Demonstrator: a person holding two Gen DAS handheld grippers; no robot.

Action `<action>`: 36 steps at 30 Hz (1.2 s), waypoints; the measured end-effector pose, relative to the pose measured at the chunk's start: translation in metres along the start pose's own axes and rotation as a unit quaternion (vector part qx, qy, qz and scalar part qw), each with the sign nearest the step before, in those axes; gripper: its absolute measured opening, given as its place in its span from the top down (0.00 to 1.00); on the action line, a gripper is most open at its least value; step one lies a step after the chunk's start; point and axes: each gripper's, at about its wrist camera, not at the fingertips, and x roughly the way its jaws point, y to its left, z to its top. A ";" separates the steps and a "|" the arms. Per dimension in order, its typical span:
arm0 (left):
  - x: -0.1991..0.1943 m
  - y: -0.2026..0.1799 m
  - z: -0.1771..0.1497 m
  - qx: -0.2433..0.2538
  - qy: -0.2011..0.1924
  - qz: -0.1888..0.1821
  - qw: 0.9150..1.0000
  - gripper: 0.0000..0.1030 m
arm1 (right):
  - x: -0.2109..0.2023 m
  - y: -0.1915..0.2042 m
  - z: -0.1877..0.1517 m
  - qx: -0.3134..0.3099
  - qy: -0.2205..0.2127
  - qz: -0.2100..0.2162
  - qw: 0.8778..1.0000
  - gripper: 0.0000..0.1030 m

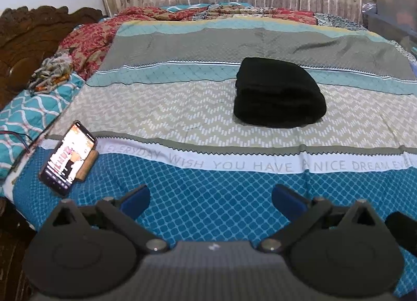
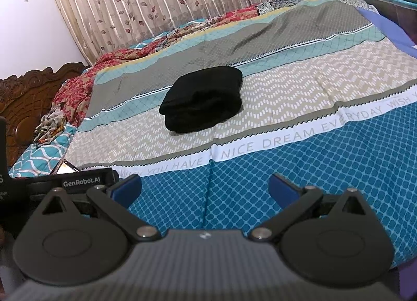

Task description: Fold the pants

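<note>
One pair of black pants (image 1: 280, 93) lies folded in a thick bundle in the middle of the bed cover (image 1: 182, 108), on its zigzag stripe. Two claws hang over the blue end of the cover, well away from the pants. The left gripper (image 1: 211, 198) is spread wide and holds nothing. The right gripper (image 2: 204, 187) is spread wide too. One phone (image 1: 68, 156) leans near the left edge.

Left gripper (image 1: 211, 198) at lower centre of its view, jaws spread wide, holding nothing. Right gripper (image 2: 204, 187) likewise low in frame, jaws wide apart, empty.
</note>
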 end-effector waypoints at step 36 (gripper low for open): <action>0.037 -0.047 -0.023 0.060 0.143 -0.036 0.987 0.00 | 0.001 -0.051 0.002 0.082 0.022 -0.020 0.996 0.00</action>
